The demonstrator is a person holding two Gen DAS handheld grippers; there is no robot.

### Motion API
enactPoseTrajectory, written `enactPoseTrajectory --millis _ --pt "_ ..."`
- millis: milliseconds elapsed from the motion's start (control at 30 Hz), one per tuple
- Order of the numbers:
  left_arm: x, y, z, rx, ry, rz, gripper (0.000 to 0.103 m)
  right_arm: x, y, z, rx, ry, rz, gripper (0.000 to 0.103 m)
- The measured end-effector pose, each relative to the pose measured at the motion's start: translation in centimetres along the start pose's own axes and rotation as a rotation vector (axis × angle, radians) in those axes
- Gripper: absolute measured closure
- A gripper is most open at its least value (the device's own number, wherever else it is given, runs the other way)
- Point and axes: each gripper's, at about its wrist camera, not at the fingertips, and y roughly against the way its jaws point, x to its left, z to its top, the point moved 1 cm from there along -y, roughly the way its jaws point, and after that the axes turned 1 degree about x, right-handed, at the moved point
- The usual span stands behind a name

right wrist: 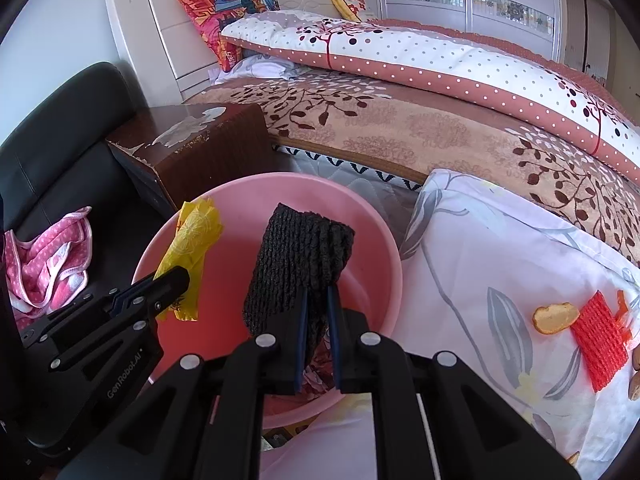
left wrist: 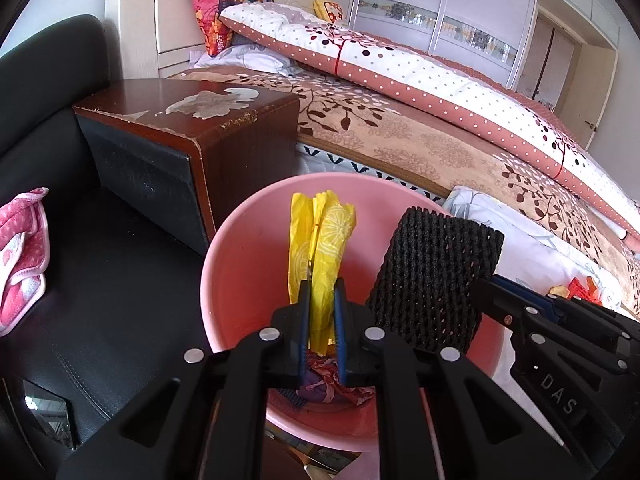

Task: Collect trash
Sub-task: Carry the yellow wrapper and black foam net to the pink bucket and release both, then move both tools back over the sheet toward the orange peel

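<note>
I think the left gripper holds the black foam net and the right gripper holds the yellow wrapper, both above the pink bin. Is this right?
Not quite: the items are swapped. The left gripper holds the yellow wrapper, as the left wrist view shows, and the right gripper holds the black foam net. Both are above the pink bin.

Yellow lemon-print wrapper (left wrist: 320,248), black foam net (right wrist: 304,256), pink bin (right wrist: 384,264).
</note>
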Motion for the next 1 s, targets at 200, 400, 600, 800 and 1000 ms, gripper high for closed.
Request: enactPoseTrajectory --millis 200,400,600,800,1000 --pt "0.0 -0.1 -0.1 0.009 0.004 -0.002 0.065 -0.2 -0.1 0.0 0.000 -0.012 0.014 0.093" --pt "-0.1 0.1 -0.1 0.007 0.007 -0.007 0.065 -0.2 0.1 -0.2 0.001 -0.008 0.015 0.082" --pt "-0.2 0.3 -0.1 0.012 0.020 -0.031 0.065 -0.5 0.6 -0.6 -0.008 -0.005 0.009 0.077" --pt "-0.7 0.9 -0.1 0.008 0.033 -0.065 0.065 -1.3 1.8 -1.2 -0.020 -0.025 0.010 0.076" --pt "-2.1 2.0 -0.5 -0.007 -0.010 -0.102 0.065 -2.5 3.4 -2.2 -0.035 -0.042 -0.011 0.076"
